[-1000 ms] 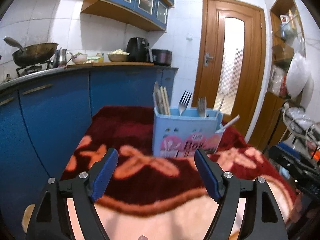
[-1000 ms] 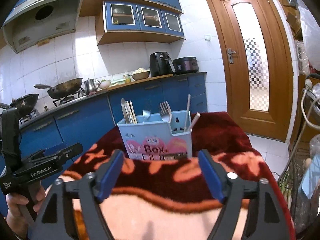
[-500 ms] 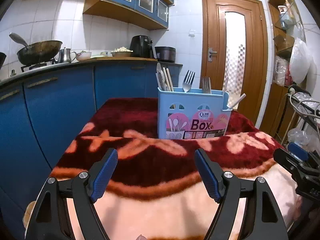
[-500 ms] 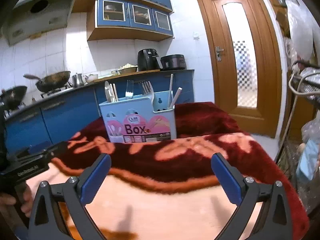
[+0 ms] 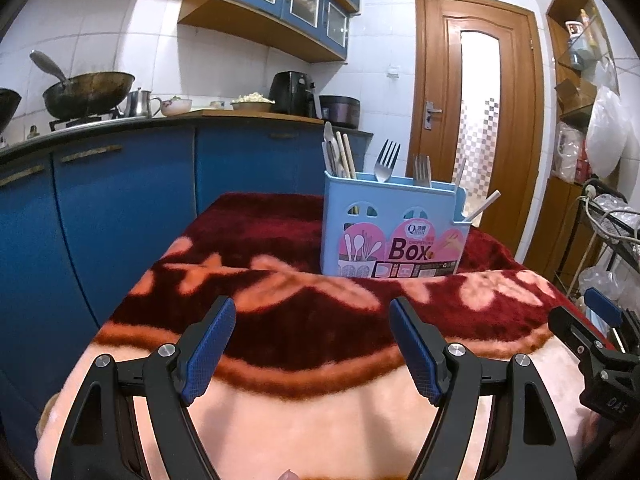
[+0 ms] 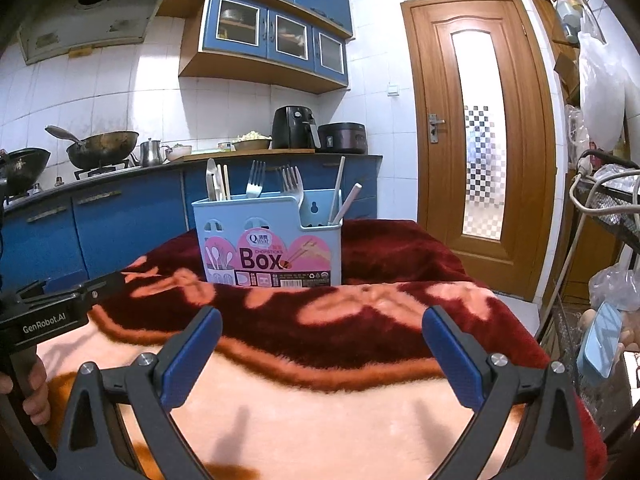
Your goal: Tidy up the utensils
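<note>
A light blue utensil box (image 5: pixel 394 232) (image 6: pixel 268 240) with a pink "Box" label stands on a red and peach blanket (image 5: pixel 304 320) (image 6: pixel 320 344). Spoons and chopsticks fill its left compartment, forks (image 5: pixel 386 160) (image 6: pixel 256 180) stand in the middle, and white sticks (image 6: pixel 346 204) lean in the right part. My left gripper (image 5: pixel 312 344) hovers low over the blanket's near side, open and empty, well short of the box. My right gripper (image 6: pixel 322 356) is also open and empty, its jaws spread wide, the box beyond them.
Blue kitchen cabinets (image 5: pixel 120 208) run along the left with a wok (image 5: pixel 88 92), kettle and air fryer (image 6: pixel 294 128) on the counter. A wooden door (image 6: pixel 476 136) is behind right. A wire rack with bags (image 6: pixel 608 240) crowds the right edge.
Both grippers sank toward the blanket, so the box now sits higher and more level in view. The right gripper's jaws spread wider. Nothing was picked up.
</note>
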{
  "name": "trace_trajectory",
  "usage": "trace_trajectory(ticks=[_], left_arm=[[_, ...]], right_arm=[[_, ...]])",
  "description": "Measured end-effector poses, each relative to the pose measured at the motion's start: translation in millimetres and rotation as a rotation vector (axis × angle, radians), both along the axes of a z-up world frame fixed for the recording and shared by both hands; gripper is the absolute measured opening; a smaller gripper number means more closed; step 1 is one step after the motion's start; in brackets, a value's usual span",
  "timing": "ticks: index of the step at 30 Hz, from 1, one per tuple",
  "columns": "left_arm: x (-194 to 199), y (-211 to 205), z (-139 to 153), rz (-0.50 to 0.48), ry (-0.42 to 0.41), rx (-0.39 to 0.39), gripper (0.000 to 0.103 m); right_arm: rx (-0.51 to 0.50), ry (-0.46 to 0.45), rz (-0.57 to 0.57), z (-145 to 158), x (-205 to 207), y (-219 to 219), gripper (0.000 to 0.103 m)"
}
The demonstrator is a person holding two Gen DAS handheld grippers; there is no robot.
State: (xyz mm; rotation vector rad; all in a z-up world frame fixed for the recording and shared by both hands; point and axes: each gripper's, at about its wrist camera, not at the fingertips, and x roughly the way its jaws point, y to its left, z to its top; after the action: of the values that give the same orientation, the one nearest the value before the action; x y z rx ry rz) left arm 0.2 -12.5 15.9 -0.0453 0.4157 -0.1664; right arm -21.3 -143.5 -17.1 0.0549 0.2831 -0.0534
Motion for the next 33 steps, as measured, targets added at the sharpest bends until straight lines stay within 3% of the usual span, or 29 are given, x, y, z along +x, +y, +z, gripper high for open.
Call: trace_trajectory(ticks=[33], left_arm=[[-3.1, -0.8, -0.2, 0.012, -0.013, -0.004, 0.08]], right_arm=[[-0.006, 0.009, 0.002, -1.5, -0.1, 0.7, 0.102]])
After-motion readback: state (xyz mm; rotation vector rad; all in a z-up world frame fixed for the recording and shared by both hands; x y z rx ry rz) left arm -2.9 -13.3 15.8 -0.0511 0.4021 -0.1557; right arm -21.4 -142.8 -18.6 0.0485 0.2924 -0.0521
